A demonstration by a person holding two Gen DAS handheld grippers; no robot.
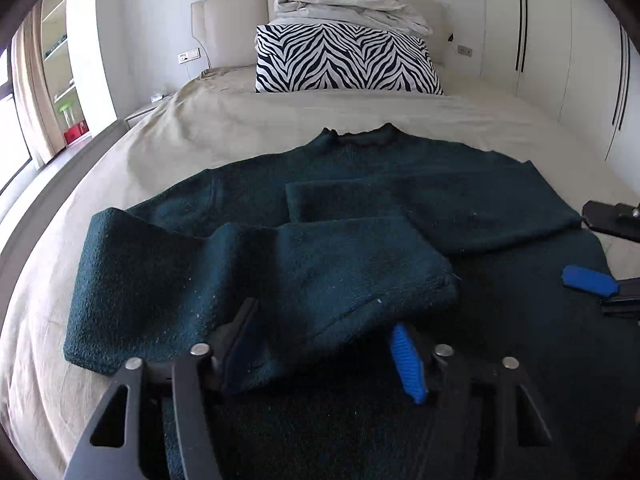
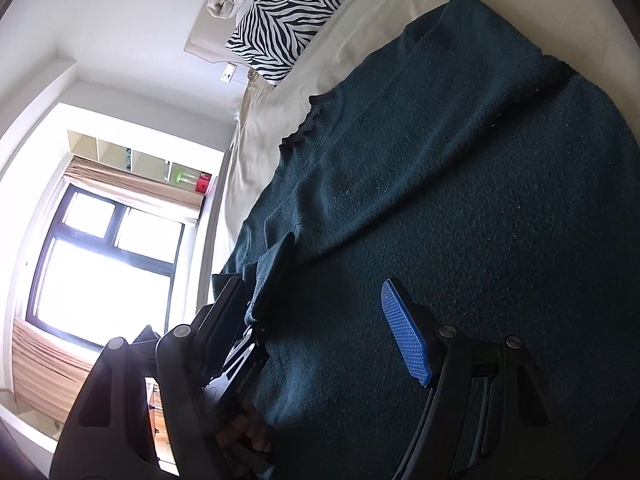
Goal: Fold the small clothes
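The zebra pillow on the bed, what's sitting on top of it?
A crumpled pale duvet lies heaped on the zebra pillow, against the headboard. Whatever sits behind the pillow is covered.

A wide bed covered by a beige sheet (image 1: 248, 128) is backed by a padded cream headboard (image 1: 224, 32). A zebra-striped pillow (image 1: 344, 60) is propped there under rumpled pale bedding (image 1: 352, 6). White wardrobe doors (image 1: 540, 40) are seen alongside; daylight is admitted through a black-framed window (image 2: 104, 264).
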